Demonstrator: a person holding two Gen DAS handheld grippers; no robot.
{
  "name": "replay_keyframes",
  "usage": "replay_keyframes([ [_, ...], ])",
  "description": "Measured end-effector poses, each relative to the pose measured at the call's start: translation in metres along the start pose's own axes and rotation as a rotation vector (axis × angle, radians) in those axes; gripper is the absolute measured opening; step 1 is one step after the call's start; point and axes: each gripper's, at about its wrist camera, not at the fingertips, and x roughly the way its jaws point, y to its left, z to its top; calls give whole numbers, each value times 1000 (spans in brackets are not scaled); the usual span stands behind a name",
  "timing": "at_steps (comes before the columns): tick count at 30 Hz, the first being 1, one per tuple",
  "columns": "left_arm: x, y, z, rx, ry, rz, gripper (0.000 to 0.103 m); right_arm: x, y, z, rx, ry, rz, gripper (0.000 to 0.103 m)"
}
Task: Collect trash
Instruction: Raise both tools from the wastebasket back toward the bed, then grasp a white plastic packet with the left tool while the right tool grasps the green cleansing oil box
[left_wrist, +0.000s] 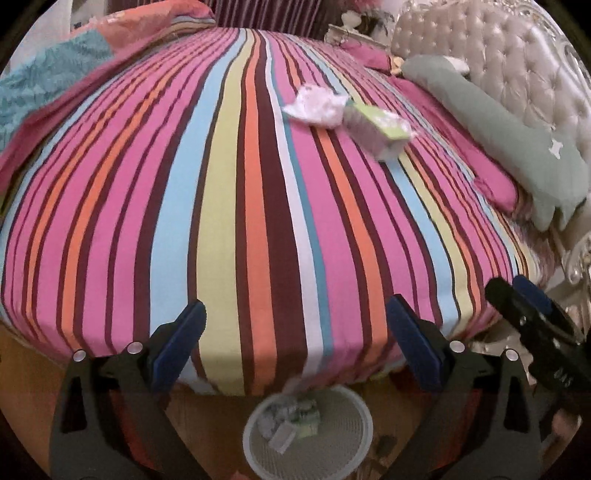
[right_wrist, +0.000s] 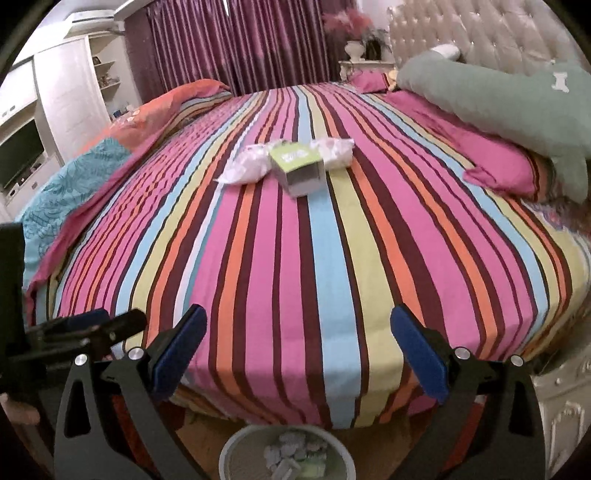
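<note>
Both fisheye views are evenly lit by soft, warm indoor light, with no hard glare. The striped multicoloured bedsheet bulges and its stripes bow outward toward black vignetted corners. Ahead of the fingers, the green-and-white cardboard box is smeared with motion blur in the left view. The white mesh wastebasket between the fingers sits in dim shadow.
</note>
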Motion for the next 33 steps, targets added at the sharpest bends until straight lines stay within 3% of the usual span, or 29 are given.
replay_keyframes([
  [7,15,7,39,-21,-26,14,95,21,2,26,-59,-13,-26,95],
  [11,28,8,64,-14,-34,13,95,26,2,35,-103,-131,-40,95],
  [20,56,6,105,-5,-23,5,95,57,0,57,-153,-69,-1,95],
  [33,96,-10,173,14,-1,-94,95,99,-8,83,-135,-35,31,95],
])
